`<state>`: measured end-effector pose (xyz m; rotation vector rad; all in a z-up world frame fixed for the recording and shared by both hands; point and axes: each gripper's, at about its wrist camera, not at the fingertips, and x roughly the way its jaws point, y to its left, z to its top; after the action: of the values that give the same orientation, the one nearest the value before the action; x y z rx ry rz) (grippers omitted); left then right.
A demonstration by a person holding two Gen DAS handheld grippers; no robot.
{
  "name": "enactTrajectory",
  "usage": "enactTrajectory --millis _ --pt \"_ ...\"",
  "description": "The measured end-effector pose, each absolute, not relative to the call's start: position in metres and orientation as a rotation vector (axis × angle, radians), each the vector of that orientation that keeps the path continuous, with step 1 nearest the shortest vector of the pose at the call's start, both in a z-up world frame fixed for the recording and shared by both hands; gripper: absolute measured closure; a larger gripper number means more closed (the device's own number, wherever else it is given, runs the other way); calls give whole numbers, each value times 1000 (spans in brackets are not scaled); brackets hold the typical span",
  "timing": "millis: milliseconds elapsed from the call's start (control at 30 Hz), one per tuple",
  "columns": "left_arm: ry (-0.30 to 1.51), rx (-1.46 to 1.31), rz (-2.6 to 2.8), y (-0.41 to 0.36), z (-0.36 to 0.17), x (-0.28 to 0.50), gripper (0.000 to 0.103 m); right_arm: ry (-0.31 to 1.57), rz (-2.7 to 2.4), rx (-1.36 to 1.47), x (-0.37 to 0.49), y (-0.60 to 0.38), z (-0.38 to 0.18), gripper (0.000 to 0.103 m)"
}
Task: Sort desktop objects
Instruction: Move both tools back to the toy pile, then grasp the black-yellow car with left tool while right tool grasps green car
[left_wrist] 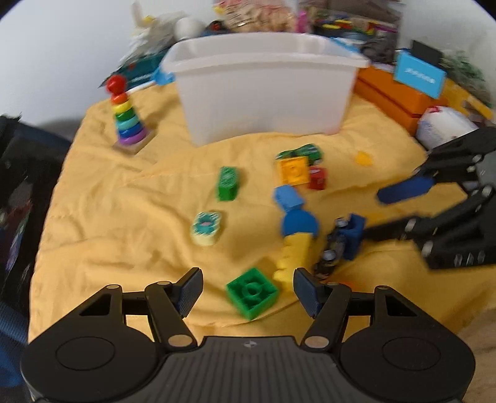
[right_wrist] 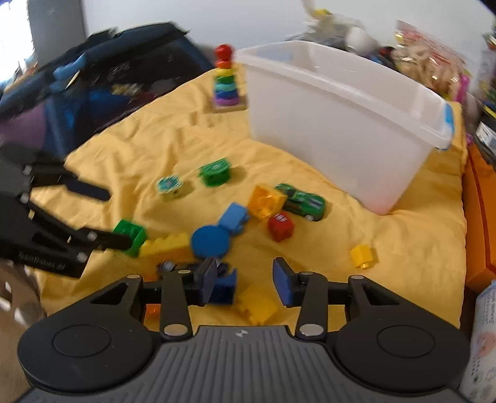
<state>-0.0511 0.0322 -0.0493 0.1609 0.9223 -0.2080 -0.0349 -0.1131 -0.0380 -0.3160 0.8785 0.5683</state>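
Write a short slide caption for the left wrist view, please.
Open left gripper hovers over a green brick on the yellow cloth, white bin behind.

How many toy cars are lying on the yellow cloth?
2. A green car lies near the white bin, beside an orange block. A dark car lies against a dark blue block. Others may be hidden inside the bin.

Setting: plain white wall [left_wrist: 77, 37] behind the work surface. Surface draped in a wrinkled yellow cloth [left_wrist: 124, 223]. Dark blue bag or chair [right_wrist: 102, 80] at one side, blurred. Stacked orange boxes [left_wrist: 400, 99] at the other. Cluttered packages [left_wrist: 257, 15] along the wall. Soft, even light throughout.
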Motion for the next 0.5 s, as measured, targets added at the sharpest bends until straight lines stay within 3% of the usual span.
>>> enactTrajectory --millis 500 --pt "982 144 -148 39 -60 -46 35 917 832 -375 -43 -79 -52 66"
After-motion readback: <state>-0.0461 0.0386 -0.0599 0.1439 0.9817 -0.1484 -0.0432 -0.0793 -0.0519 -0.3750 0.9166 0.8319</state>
